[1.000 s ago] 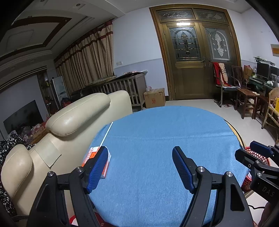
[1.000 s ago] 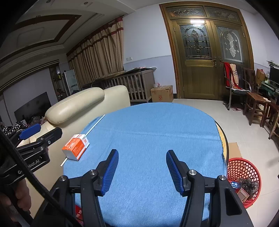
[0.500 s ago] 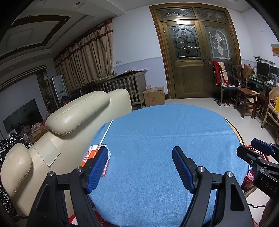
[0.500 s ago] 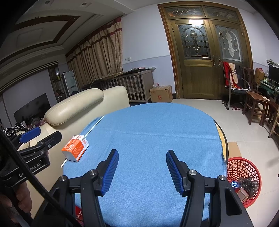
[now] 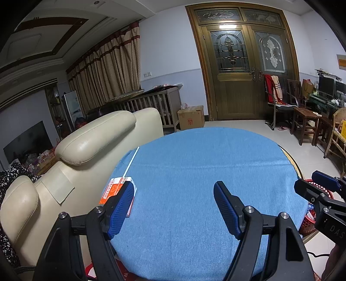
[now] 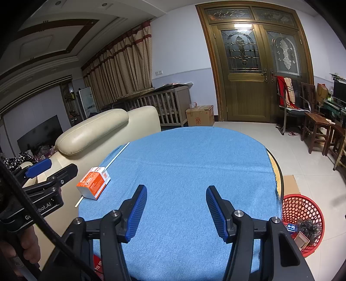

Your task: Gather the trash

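While both grippers hover released, an orange carton (image 5: 116, 190) lies at the blue tabletop's (image 5: 205, 173) left edge.
Left view: left gripper (image 5: 173, 207) empty, carton's long axis running away. Right view: right gripper (image 6: 175, 209) empty; red basket (image 6: 302, 207) on the floor holds wrappers and a small box.

Room lighting is dim and even, indoor and from overhead; a bright glare patch sits on the top of the wooden double door (image 5: 242, 71), and recessed ceiling spotlights (image 6: 104, 4) show as small bright dots. Both views are sharp, without motion blur. Fisheye distortion bows the door frame and walls, and black vignetting fills the corners.
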The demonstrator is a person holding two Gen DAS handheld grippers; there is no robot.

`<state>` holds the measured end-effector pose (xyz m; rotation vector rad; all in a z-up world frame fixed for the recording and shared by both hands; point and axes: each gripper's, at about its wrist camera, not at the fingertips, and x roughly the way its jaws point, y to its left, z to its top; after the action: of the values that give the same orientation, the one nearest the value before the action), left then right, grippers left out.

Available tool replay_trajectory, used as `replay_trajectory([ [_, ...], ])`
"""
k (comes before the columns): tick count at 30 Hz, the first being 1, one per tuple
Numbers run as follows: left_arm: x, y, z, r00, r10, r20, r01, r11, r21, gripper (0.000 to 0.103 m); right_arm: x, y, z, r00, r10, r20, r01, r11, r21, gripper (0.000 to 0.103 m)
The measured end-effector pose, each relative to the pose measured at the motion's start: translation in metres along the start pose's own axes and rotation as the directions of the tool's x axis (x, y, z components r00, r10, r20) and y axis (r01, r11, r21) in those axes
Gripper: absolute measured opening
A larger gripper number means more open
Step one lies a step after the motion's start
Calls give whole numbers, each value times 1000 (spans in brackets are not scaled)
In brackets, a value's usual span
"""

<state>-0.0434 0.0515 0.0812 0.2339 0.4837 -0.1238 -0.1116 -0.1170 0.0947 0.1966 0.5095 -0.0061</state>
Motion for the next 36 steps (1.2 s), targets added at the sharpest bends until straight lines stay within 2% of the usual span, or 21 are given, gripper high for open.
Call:
replay_trajectory([
  [23, 12, -4, -7, 999, -2, -37, 2, 1000, -5, 77, 8, -4, -8, 1000, -8, -24, 8, 1000, 8, 61],
  [36, 44, -7, -13, 996, -19, -86, 19, 1000, -5, 77, 35, -11, 5, 998, -46, -49, 46, 999, -8, 61],
])
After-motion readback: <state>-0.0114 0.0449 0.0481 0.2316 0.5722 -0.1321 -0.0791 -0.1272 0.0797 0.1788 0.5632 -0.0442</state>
